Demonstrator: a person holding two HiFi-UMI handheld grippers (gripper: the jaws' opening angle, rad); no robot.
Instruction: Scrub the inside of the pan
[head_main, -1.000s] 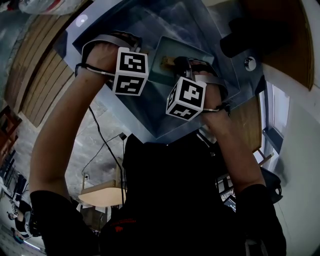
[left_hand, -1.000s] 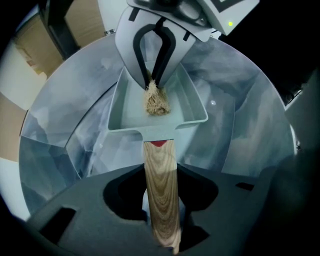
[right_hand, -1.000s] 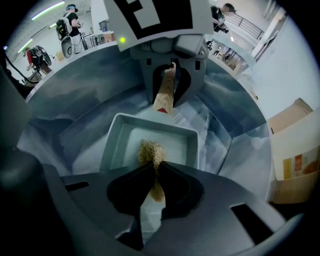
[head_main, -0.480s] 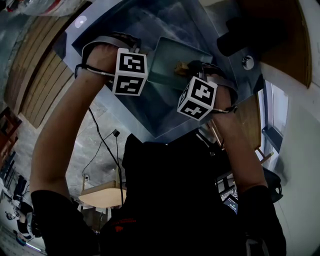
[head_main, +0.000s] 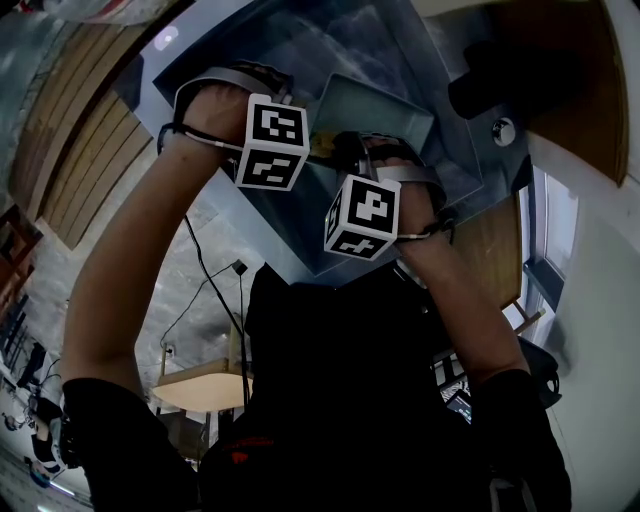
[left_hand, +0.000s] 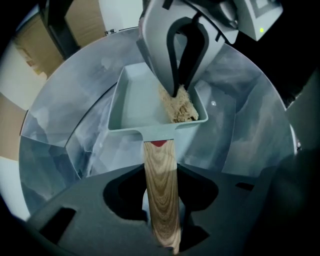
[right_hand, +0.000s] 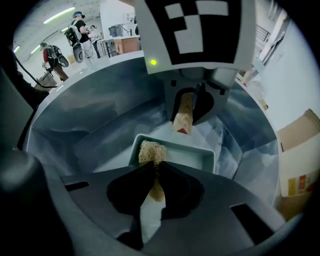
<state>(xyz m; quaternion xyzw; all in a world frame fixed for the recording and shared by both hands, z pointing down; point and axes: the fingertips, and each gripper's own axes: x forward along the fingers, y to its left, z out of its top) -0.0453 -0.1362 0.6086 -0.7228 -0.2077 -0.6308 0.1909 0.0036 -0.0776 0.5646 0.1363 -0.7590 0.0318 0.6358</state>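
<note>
A pale green square pan (left_hand: 137, 102) sits in a steel sink, and its wooden handle (left_hand: 160, 185) runs toward me. My left gripper (left_hand: 161, 212) points straight down and is shut on that handle. My right gripper (left_hand: 177, 90) comes down from above, shut on a tan fibrous scrubber (left_hand: 178, 107) that rests in the pan's corner next to the handle. In the right gripper view the scrubber (right_hand: 150, 151) pokes out past the right gripper (right_hand: 155, 169) into the pan (right_hand: 185, 159), and the left gripper (right_hand: 187, 111) holds the handle (right_hand: 183, 118) opposite. From the head view the pan (head_main: 385, 105) lies beyond both marker cubes.
The steel sink (left_hand: 60, 105) has sloping walls all round the pan. A round metal fitting (head_main: 503, 131) and a dark object (head_main: 515, 80) lie at the sink's right. Wooden countertop (head_main: 75, 145) flanks it. A cardboard box (right_hand: 300, 165) stands beside the sink; people (right_hand: 79, 31) stand far off.
My right gripper with the scrubber swung right across the pan, then came back left and nearer to me. The left gripper and the handle stayed put.
</note>
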